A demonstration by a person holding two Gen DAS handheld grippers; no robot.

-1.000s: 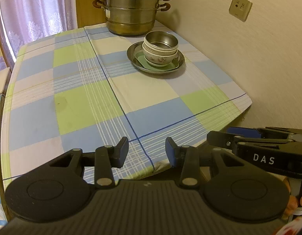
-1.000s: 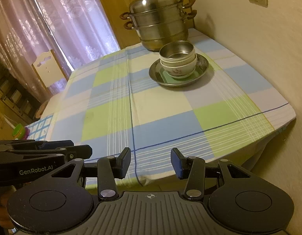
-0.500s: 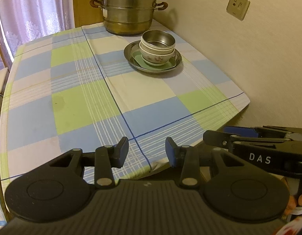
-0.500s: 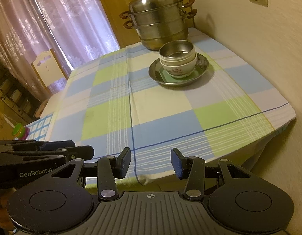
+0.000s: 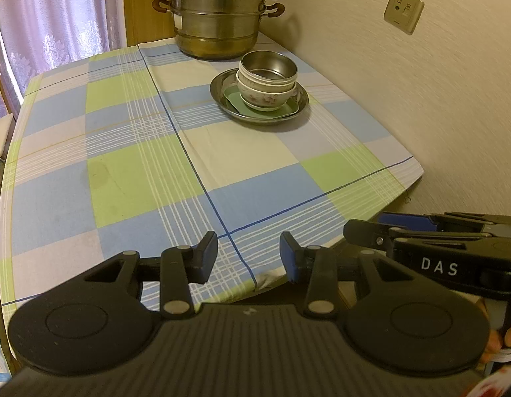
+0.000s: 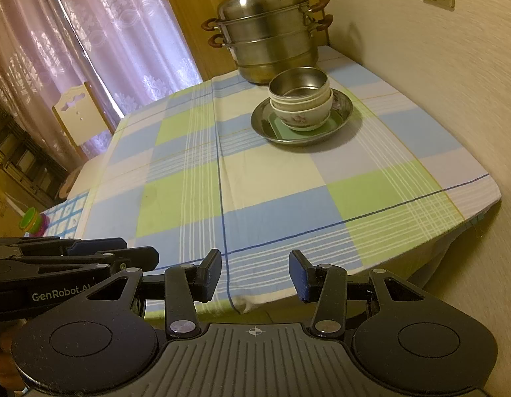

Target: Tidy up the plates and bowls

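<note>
Both grippers, left gripper [image 5: 249, 258] and right gripper [image 6: 255, 274], hanging released at desk's near edge. Steel bowl [image 5: 268, 67] nesting in white floral bowls [image 5: 267, 94], sitting on green square plate [image 5: 235, 96] inside round steel plate [image 5: 222, 99]: consolidated, far corner.

A lived-in home dining corner: the tabletop [image 5: 129, 165] wears a checked blue, green and cream cloth and is pushed against a papered wall with wall sockets [image 5: 403, 10]. A tiered steel steamer pot [image 6: 267, 39] with its lid on stands at the far end, stacked bowls [image 6: 300, 99] on a metal plate [image 6: 265, 125] near it. Lilac lace curtains [image 6: 100, 33], a white chair back [image 6: 78, 112] and a bright plastic toy [image 6: 33, 220] sit beyond the tabletop
</note>
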